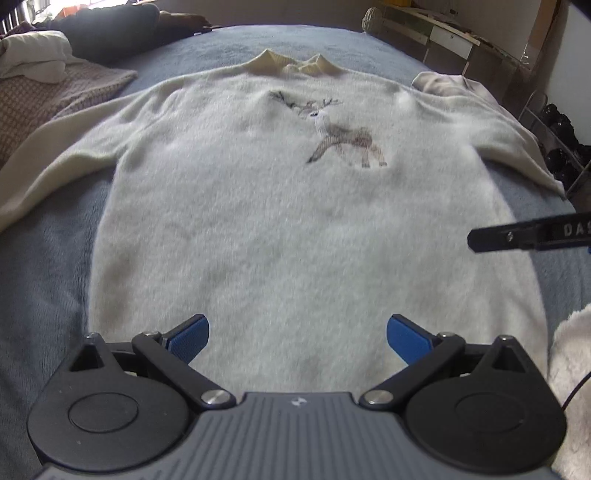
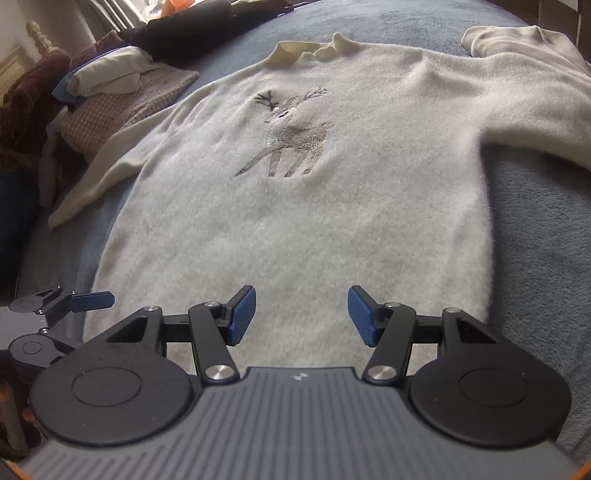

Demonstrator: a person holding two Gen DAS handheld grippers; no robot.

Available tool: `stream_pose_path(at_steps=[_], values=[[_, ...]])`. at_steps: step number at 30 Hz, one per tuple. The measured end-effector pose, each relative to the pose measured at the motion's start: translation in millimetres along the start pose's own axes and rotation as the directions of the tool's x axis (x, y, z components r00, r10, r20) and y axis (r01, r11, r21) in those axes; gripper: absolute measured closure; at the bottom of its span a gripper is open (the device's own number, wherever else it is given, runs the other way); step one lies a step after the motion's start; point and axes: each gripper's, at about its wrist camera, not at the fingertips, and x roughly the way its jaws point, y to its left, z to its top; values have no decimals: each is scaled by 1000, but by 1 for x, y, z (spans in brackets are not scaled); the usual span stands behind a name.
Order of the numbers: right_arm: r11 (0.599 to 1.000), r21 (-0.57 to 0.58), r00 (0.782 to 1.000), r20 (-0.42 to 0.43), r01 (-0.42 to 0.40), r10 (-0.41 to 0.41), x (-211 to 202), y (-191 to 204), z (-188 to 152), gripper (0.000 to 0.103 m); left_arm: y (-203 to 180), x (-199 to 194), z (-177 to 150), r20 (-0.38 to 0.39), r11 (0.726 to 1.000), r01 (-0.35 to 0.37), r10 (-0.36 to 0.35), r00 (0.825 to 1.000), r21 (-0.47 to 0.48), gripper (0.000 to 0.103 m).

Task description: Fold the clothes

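1. Sweater lies flat, face up, on the bed; collar far, hem near, sleeves spread sideways.
2. Left gripper jaws wide, empty.
3. Right gripper jaws apart, empty.

Blue-grey blanket over the bed, bright window behind, pale desk, wire rack
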Motion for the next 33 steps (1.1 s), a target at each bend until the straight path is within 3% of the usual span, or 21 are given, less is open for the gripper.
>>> stream_pose_path(at_steps=[4, 7, 10, 15, 19, 21, 23, 27, 33], values=[[999, 32, 998, -51, 41, -39, 19, -9, -3, 52, 3, 30, 20, 7, 999, -34, 34, 999, -17, 0], [996, 81, 993, -117, 31, -21, 17, -20, -20, 54, 9, 46, 19, -18, 999, -37, 36, 999, -35, 0], [992, 121, 991, -133, 23, -6, 1, -29, -28, 55, 10, 43, 11, 25, 1000, -24, 25, 999, -8, 0], [993, 117, 999, -24, 35, -32, -13, -30, -6, 55, 13, 44, 11, 46, 1000, -11, 12, 999, -13, 0], [992, 120, 998, 44, 36, -42, 1, -31, 16, 56, 14, 44, 14, 55, 998, -17, 20, 998, -53, 0], [991, 118, 997, 37, 58, -63, 10, -34, 16, 56, 15, 40, 14, 72, 998, -14, 19, 997, -69, 0], [987, 134, 996, -22, 88, -86, 17, -38, 6, 57, 17, 34, 18, 99, 997, -4, 12, 995, -76, 0], [986, 134, 994, -74, 94, -85, 7, -37, -15, 58, 21, 20, 27, 161, 996, 20, -6, 987, -82, 0], [987, 133, 994, 35, 95, -100, -6, -34, 8, 58, 22, 15, 45, 204, 993, 36, -13, 979, -110, 0]])
